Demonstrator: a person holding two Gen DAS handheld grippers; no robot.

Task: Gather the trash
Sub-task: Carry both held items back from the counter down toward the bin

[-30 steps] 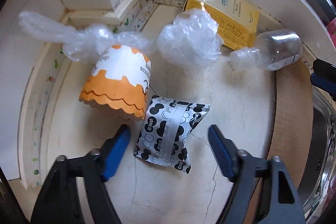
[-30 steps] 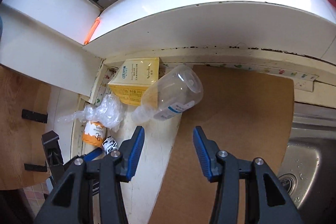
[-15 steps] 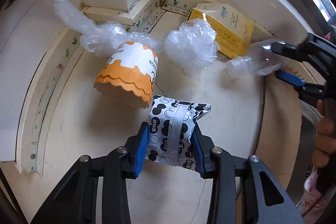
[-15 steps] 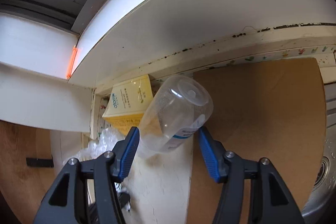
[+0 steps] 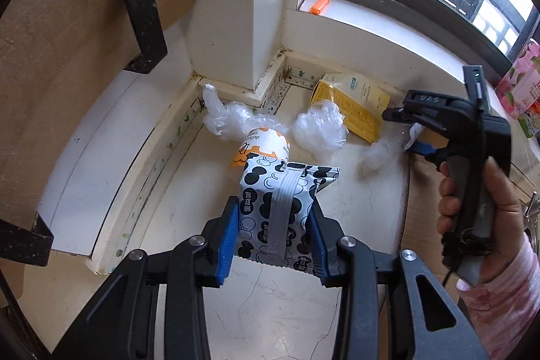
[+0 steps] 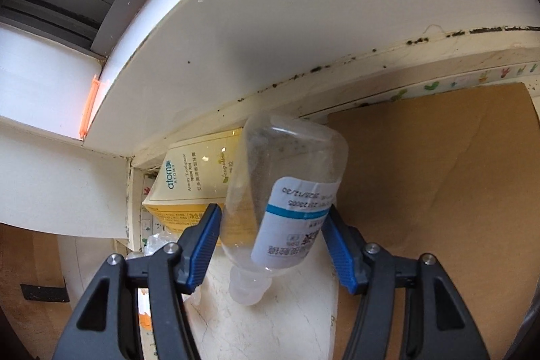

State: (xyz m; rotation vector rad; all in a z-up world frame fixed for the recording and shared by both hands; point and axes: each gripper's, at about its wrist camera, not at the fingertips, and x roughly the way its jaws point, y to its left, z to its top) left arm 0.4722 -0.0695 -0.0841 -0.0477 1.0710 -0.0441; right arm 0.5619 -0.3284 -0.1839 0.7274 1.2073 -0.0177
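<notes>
holding two pieces: our left gripper [image 5: 274,233] clamps the black-and-white snack packet [image 5: 276,203] at 6 o'clock; our right gripper [image 6: 270,250] squeezes the clear plastic bottle [image 6: 283,208], neck down. that slick bottle could slip from a loose pinch.

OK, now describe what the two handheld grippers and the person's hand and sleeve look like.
Both the left gripper and the right gripper have black angular frames with silver rivets and ribbed blue pads lining the jaws. Seen from the left wrist camera, the right gripper has a grey handle with a thin black cable at its base and a small green light on top. The hand wears a pink patterned sleeve.
</notes>
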